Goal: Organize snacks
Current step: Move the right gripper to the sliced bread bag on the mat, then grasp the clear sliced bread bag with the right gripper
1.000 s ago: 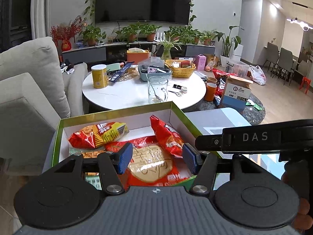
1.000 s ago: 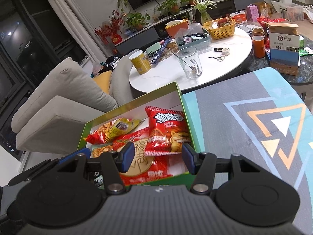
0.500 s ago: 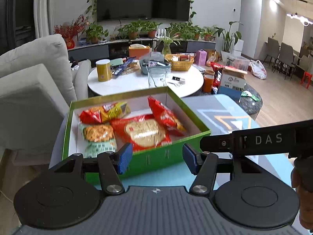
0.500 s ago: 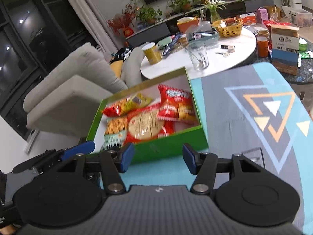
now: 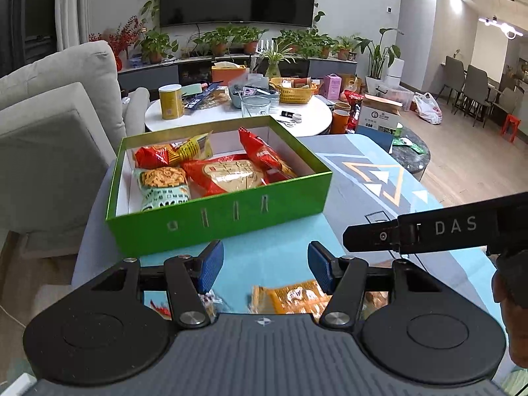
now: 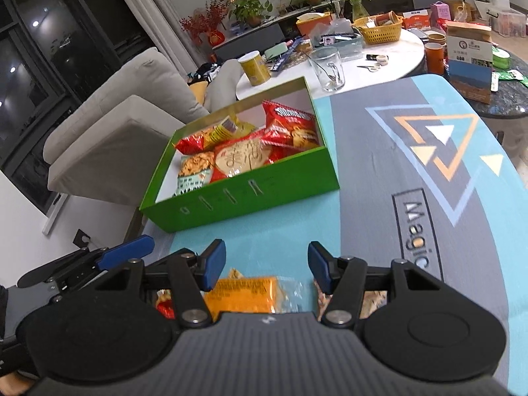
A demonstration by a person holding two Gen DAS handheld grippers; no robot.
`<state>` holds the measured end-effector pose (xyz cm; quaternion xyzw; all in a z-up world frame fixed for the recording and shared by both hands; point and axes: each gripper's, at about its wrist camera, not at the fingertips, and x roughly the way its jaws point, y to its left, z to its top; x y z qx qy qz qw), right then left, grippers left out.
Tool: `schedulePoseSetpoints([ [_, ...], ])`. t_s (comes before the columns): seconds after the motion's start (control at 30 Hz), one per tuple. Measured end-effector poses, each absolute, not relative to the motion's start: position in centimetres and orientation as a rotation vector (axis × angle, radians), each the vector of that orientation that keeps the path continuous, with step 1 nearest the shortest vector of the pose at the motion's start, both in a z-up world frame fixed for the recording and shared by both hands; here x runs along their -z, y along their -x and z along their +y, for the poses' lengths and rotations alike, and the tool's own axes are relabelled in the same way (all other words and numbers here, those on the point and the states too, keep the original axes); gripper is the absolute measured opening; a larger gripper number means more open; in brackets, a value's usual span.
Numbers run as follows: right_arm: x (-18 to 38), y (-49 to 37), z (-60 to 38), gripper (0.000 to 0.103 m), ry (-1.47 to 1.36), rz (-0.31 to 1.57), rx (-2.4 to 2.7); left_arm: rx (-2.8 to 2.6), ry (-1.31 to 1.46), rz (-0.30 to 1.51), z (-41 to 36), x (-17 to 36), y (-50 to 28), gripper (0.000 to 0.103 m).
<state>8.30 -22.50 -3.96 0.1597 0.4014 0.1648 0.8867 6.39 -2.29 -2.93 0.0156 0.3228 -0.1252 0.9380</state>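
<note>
Box: a green box (image 5: pixel 231 213) is seen on the patterned surface (image 6: pixel 379 171), open-topped, with four snack packets already laid inside.
Packed: a large red biscuit packet (image 5: pixel 231 176) is shown in the middle, a red chip bag (image 5: pixel 264 156) leaning at its right, a red-and-yellow bag (image 5: pixel 171 151) at the back left, and a pale green packet (image 5: pixel 163 186) at the front left.
Left to pack: an orange snack packet (image 6: pixel 246 292) is seen on the surface near the box's front wall, directly beneath the right hand-held gripper (image 6: pixel 266 265); further wrappers beside it are glimpsed but cannot be identified.
Left hand-held gripper (image 5: pixel 264 262): fingers are held spread, nothing pinched, above the same orange packet.
Right hand-held gripper: fingers are likewise spread and nothing is carried.
Progress: the job is judged partly done, with at least one packet left outside the box.
</note>
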Motion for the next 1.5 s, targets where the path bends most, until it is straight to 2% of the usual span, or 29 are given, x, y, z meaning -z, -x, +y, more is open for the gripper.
schedulePoseSetpoints([
  [0.33, 4.3, -4.8, -22.3, 0.051, -0.303, 0.836, -0.337, 0.274, -0.029, 0.718, -2.4, 4.4, -3.0, 0.054],
  [1.0, 8.7, -0.3, -23.8, 0.053, -0.292, 0.986, -0.274, 0.331, -0.020, 0.856, -3.6, 8.5, 1.3, 0.055],
  [1.5, 10.1, -0.2, -23.2, 0.053, -0.270, 1.021, -0.271, 0.378, 0.036, 0.878, -3.5, 9.6, 1.5, 0.069],
])
